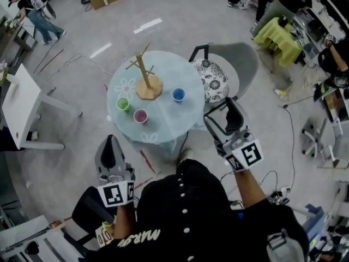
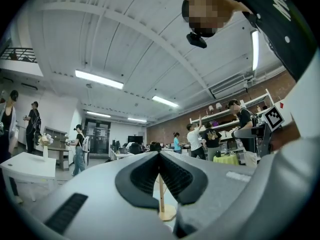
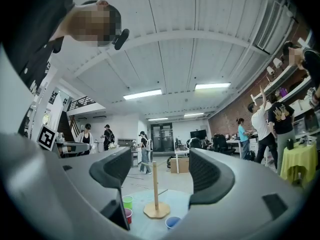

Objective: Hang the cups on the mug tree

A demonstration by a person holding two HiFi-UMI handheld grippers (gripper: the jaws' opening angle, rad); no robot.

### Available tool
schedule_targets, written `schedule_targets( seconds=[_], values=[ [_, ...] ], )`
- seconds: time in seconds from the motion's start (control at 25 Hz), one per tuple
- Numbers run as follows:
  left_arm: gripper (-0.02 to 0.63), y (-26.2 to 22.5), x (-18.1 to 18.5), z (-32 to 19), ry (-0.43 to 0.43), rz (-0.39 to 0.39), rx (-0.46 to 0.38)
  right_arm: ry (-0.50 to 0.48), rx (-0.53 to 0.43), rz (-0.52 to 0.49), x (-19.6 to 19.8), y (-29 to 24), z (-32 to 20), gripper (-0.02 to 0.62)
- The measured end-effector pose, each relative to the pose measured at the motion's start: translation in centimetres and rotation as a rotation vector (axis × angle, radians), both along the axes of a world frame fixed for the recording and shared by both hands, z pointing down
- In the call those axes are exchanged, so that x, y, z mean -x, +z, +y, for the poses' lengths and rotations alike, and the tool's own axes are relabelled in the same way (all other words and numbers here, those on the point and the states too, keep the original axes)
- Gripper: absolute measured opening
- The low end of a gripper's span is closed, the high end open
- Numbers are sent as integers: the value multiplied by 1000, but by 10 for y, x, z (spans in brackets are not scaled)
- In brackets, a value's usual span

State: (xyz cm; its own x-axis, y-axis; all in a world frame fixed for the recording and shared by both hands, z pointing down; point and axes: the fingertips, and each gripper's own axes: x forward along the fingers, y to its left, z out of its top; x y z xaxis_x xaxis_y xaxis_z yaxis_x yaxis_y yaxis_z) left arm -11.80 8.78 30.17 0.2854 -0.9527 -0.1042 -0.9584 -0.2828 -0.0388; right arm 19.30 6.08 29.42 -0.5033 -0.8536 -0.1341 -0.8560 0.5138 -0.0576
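Observation:
A wooden mug tree (image 1: 147, 81) stands bare near the middle of a round pale blue table (image 1: 169, 121). Three cups sit on the table around its base: green (image 1: 123, 103), pink (image 1: 140, 115) and blue (image 1: 178, 95). My left gripper (image 1: 109, 149) hangs short of the table's near edge, its jaws shut with nothing in them. My right gripper (image 1: 223, 113) is open and empty beside the table's right edge. The right gripper view shows the tree (image 3: 155, 194) between the jaws, far off, with the green cup (image 3: 127, 201), pink cup (image 3: 128, 215) and blue cup (image 3: 173, 222). The left gripper (image 2: 160, 155) view shows the tree (image 2: 162, 199) below its touching tips.
A grey chair with a patterned cushion (image 1: 214, 78) stands at the table's far right side. A white desk (image 1: 22, 100) is at the left. Cables run across the floor at the right (image 1: 289, 130). People stand at the room's edges, and a yellow-green covered table (image 1: 278, 37) is far right.

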Motion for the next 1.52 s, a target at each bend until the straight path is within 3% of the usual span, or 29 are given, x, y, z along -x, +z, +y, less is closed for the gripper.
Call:
schedule_targets(
  seconds=[0.36, 0.52, 0.76, 1.2, 1.52],
  values=[
    [-5, -17, -62, -29, 34, -44, -50, -90, 24, 4, -22, 8, -51, 351],
    [-5, -6, -52, -37, -38, -11, -4, -118, 54, 3, -19, 22, -69, 354],
    [-5, 5, -25, -58, -67, -3, 17, -138, 78, 16, 2, 42, -91, 357],
    [-5, 8, 8, -125, 6, -8, 29, -82, 151, 65, 38, 81, -144, 364],
    [-5, 28, 3, -151, 80, -20, 109, -48, 332, 224, 53, 186, -168, 371]
  ],
)
